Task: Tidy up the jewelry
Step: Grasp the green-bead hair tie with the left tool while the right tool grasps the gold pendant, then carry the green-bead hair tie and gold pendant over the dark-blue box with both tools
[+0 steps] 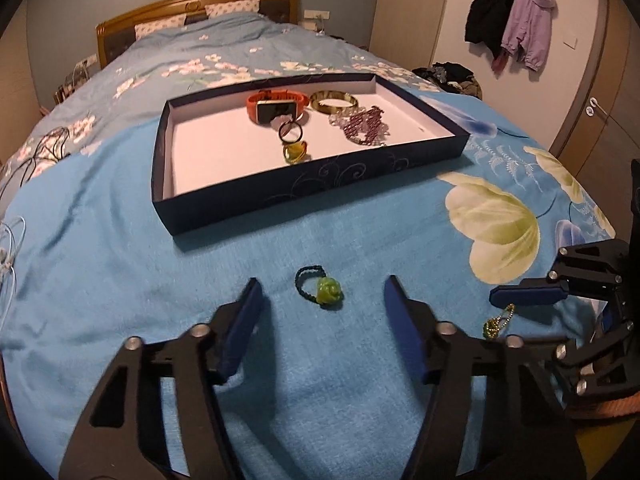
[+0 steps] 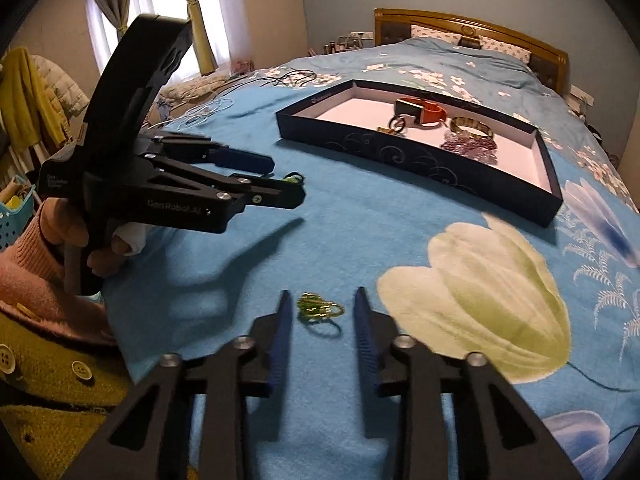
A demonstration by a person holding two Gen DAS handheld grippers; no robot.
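Between our left fingers (image 1: 322,292), which we're holding wide open, a green-bead ring (image 1: 320,292) on a dark braided loop is lying flat on the bedspread (image 1: 120,264), clear of both pads. Left gripper is gripping nothing. From the right wrist view we're seeing that same gripper (image 2: 286,182) hovering low over the bed, a hand (image 2: 100,244) wrapped round its handle.

Our right fingers (image 2: 320,308) are sitting partly open, straddling a small gold-and-green chain piece (image 2: 320,309) on the bedspread. It's lying near the left pad; contact we can't tell. Nothing is clamped. From the left view the right gripper (image 1: 516,304) is angling in from the side, with that piece (image 1: 496,322) just below its blue finger.

Further out, a shallow dark-blue box tray (image 1: 320,184) with a white floor is resting on the bed. Inside we're seeing an orange watch (image 1: 276,106), a striped bangle (image 1: 334,101) just beside it, a purple bead strand (image 1: 364,126) near the bangle, and a dark ring with a yellow stone (image 1: 294,145) nearer the front wall.
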